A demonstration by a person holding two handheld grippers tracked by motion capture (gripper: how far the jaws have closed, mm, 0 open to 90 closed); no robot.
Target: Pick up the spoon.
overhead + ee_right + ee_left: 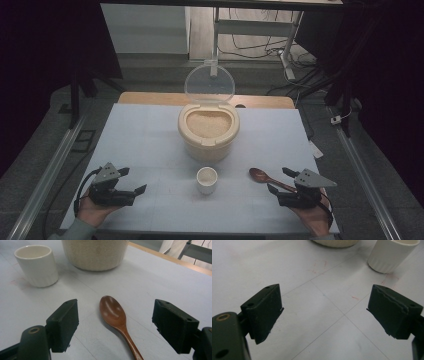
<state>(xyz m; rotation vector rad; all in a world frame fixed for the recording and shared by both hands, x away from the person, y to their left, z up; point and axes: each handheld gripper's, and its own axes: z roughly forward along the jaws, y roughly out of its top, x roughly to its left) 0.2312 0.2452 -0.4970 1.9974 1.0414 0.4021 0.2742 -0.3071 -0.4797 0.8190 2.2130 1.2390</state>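
A cream rice container [208, 136] stands mid-table with its clear lid [209, 82] flipped up; pale rice fills it. In front of it sits a small white cup [207, 179], seen too in the left gripper view [390, 255] and right gripper view [37, 265]. A brown wooden spoon [262, 176] lies right of the cup, bowl up. My right gripper [115, 323] is open, its jaws either side of the spoon [117, 317] without touching it. At the table's front left my left gripper [325, 312] is open over bare table.
The white table [150, 140] has a wooden strip along its far edge. The rice container's base [95, 253] stands just beyond the spoon. Metal rails run down both sides of the table, and cables lie on the floor behind it.
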